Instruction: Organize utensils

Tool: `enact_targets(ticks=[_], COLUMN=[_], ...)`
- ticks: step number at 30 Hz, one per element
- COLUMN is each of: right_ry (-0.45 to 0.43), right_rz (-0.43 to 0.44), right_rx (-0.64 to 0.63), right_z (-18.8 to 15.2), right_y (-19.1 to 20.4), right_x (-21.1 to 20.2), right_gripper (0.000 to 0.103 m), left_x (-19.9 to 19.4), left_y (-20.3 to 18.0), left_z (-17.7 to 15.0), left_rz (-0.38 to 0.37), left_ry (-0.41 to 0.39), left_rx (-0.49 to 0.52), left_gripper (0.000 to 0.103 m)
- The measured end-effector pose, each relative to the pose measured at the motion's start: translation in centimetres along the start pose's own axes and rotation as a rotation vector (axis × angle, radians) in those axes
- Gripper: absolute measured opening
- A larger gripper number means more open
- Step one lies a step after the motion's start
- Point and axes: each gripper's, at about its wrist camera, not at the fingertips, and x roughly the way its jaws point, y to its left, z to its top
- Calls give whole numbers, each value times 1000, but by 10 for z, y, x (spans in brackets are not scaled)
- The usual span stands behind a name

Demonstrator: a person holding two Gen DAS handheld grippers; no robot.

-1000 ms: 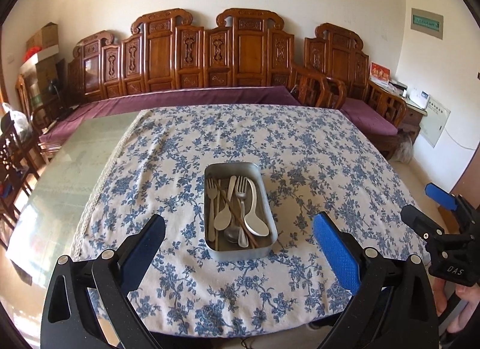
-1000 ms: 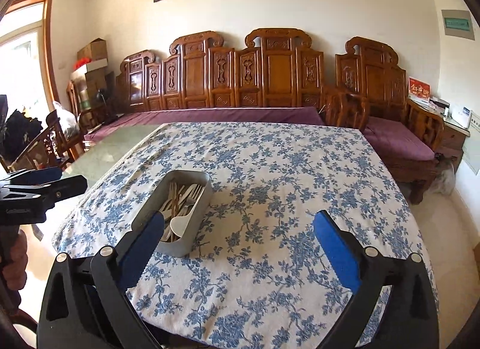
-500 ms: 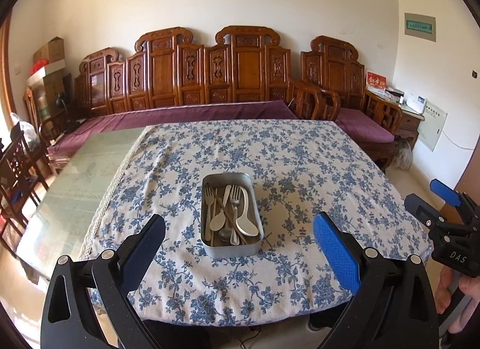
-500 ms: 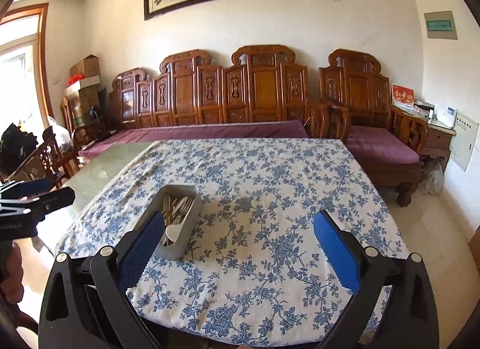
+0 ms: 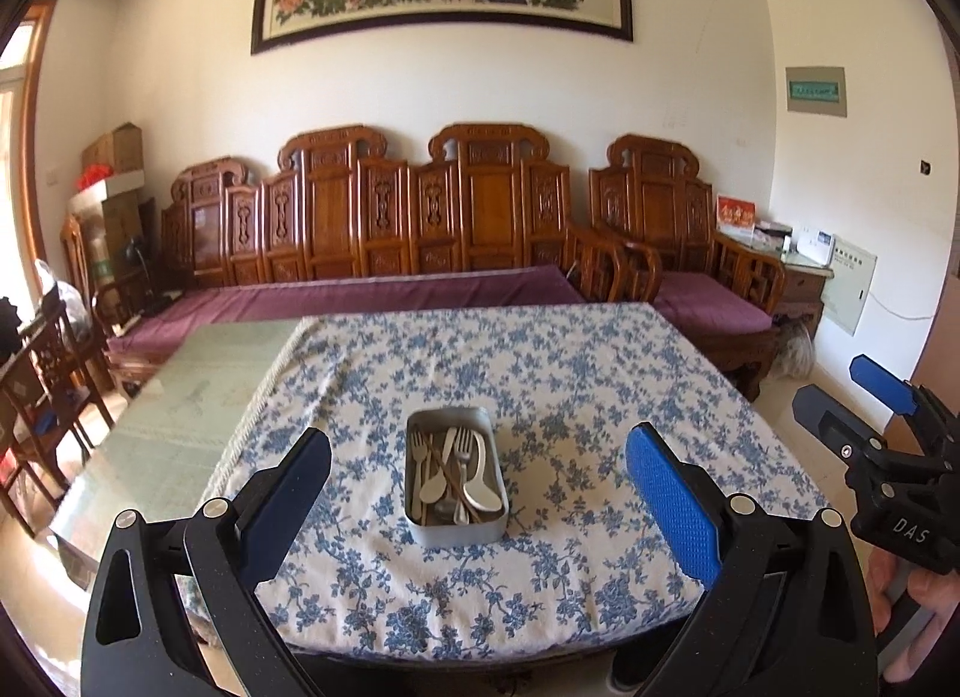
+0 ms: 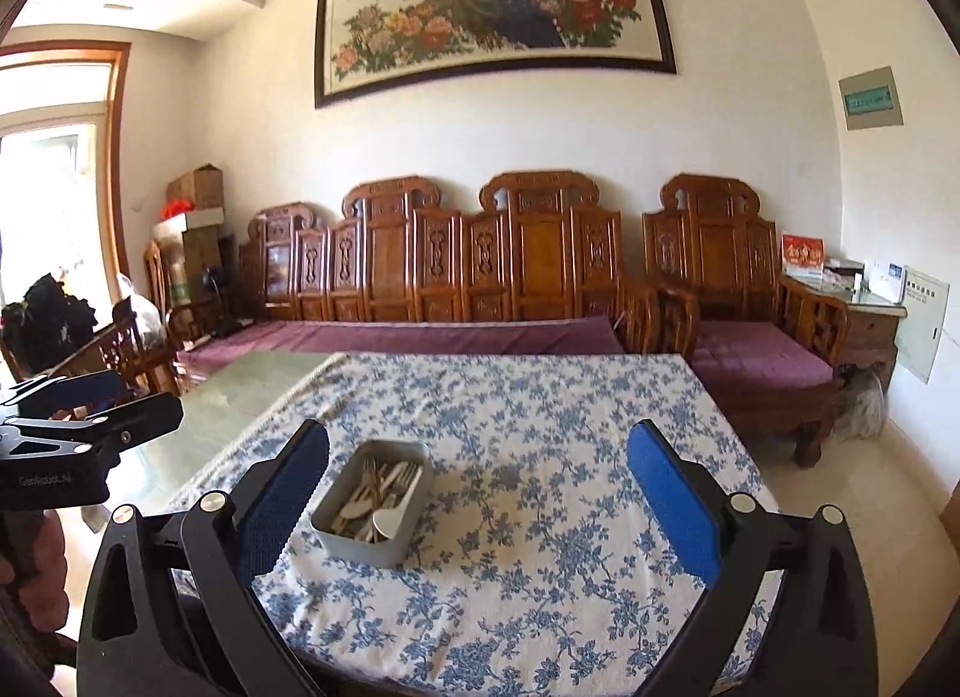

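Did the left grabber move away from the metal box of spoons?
Yes. The left hand-held gripper pulled back and tilted up: the grey metal utensil tin looks smaller, and the floral-tablecloth table's near edge now shows.

A dull grey metal tin (image 5: 456, 529) holds shiny metal forks (image 5: 462, 448), a glossy white spoon (image 5: 480, 490) and wooden chopsticks (image 5: 447, 472) on a matt blue-flowered cotton cloth (image 5: 540, 373); at 9 o'clock lies the bare, glassy green tabletop (image 5: 198, 397), and at 12 o'clock stands a polished carved wooden bench (image 5: 456, 217) with matt purple cushions (image 5: 372, 295)
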Motion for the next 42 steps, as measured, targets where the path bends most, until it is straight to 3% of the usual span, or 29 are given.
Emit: enact_targets(ticks=[10,42], right_ry=[-31,-20], right_rz=[-4,1], right_rx=[-1,7], right_z=[8,4], right_y=[2,5], right_x=[-16,-9], right_gripper=[100,100], left_x=[-20,-16], left_y=[-2,3], left_z=[-2,-8], left_rz=[-3,9], left_ry=[-41,-36], left_rx=[-11,-13], left_gripper=[95,95])
